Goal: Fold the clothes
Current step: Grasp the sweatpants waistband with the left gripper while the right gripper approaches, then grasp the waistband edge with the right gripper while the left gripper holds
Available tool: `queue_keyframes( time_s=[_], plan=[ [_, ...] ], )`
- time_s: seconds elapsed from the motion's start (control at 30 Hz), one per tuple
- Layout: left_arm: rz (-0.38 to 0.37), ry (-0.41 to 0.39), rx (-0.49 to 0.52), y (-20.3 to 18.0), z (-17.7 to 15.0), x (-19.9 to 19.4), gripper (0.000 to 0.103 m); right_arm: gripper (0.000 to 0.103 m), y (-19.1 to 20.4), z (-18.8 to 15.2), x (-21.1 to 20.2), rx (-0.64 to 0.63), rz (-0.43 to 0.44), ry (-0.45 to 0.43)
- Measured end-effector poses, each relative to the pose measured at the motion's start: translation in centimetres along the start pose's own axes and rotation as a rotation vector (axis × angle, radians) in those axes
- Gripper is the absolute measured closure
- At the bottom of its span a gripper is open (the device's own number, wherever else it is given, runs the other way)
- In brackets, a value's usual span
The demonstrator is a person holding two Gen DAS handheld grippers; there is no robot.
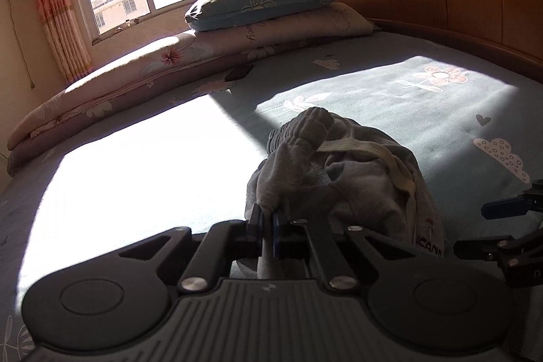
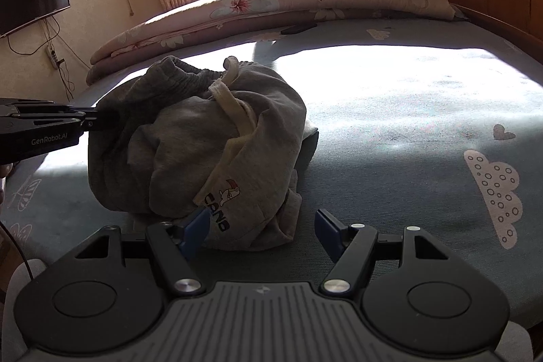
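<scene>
Left claw: jaws fully closed, pinching a fold of the grey sweatpants at the heap's left side. Right claw: jaws wide apart, holding nothing, its left pad just beside the printed logo at the near edge of the heap; I cannot tell whether it touches the cloth.

Progress: in my judgement the folding is barely begun. The garment lies in a crumpled mound near the front of the bed, on the blue patterned sheet, and no flat panel or crease is visible. Spreading it out and all the folds are left to do.

Condition: soft fleece, bunched, ribbed elastic band uppermost, cream drawstring trailing down the front. Strong sunlight washes out the sheet behind it.
</scene>
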State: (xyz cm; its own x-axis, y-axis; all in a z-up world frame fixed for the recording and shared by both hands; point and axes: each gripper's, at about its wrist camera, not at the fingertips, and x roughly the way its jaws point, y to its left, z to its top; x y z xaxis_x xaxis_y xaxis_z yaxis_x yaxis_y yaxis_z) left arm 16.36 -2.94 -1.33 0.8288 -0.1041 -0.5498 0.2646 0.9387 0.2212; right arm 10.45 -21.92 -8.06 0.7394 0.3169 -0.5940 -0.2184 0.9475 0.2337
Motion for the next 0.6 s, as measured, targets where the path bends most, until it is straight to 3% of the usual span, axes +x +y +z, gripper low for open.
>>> queue_keyframes(
  time_s=[0.1, 0.37, 0.4, 0.43, 0.5, 0.6],
  plan=[
    [0.017, 0.002, -0.043, 1.9, -0.5, -0.1, 0.099, 0.030, 0.5, 0.2, -0.1, -0.011, -0.008, -0.004],
    [-0.078, -0.007, -0.113, 2.9, -0.9, 1.3, 0.085, 0.030, 1.6, 0.3, 0.0, -0.018, -0.005, 0.001],
    [-0.085, -0.015, -0.117, 2.7, -0.8, 1.4, 0.077, 0.030, 1.7, 0.3, 0.1, -0.019, -0.004, 0.003],
    [-0.092, -0.018, -0.115, 2.5, -0.5, 1.6, 0.061, 0.030, 1.8, 0.3, 0.1, -0.022, -0.004, 0.003],
    [-0.099, -0.040, -0.098, 2.0, 0.0, 1.9, 0.047, 0.030, 1.9, 0.4, 0.1, -0.027, -0.008, 0.002],
    [-0.074, -0.054, -0.039, 0.9, 1.1, 3.0, 0.047, 0.030, 1.7, 0.6, 0.2, -0.017, -0.017, 0.001]
  ],
)
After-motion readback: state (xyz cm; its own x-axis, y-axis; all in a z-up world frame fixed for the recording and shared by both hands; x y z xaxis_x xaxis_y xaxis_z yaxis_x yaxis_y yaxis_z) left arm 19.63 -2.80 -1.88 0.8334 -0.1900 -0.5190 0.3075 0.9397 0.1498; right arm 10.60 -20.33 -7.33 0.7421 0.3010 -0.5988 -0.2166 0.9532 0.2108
